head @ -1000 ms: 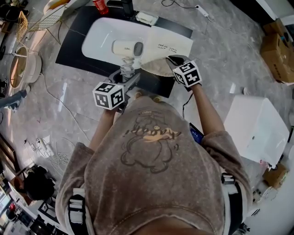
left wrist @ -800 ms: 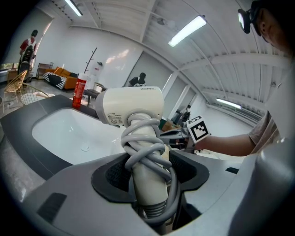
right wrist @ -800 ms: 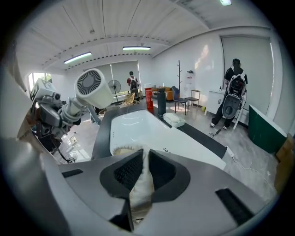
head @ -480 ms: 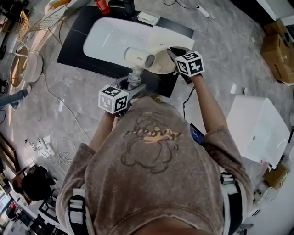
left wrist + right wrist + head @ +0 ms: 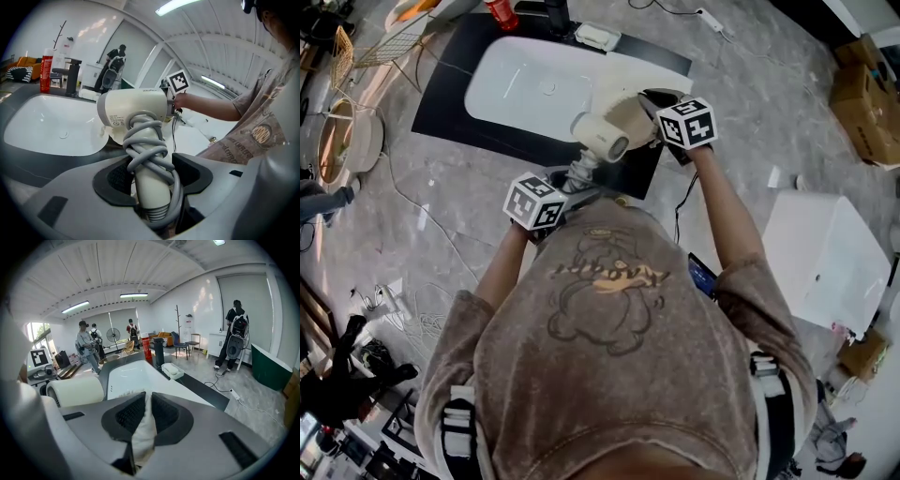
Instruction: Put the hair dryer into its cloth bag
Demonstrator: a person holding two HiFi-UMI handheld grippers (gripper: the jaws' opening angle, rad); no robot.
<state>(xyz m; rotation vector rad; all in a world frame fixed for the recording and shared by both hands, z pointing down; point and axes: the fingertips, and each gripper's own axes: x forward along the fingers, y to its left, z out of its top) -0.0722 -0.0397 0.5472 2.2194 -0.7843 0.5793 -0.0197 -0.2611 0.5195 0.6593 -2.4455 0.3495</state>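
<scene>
The hair dryer [image 5: 602,139] is hanging above the near rim of the white basin [image 5: 520,84], with its barrel roughly level and its handle pointing down. The handle, wound with the grey cord [image 5: 146,145], is sitting between the jaws of the left gripper [image 5: 152,180], which are standing wide and pressing on it from both sides. The barrel is lying just beside the cloth bag [image 5: 626,114]; whether it is touching the cloth cannot be told. The right gripper [image 5: 146,416] is pinching a fold of the beige bag, its jaws nearly together with only cloth between them. In the head view the left gripper is sitting below the dryer and the right gripper to its upper right, near each other. The basin is resting in a black countertop [image 5: 455,84], and a red bottle [image 5: 500,11] is standing at the far edge
</scene>
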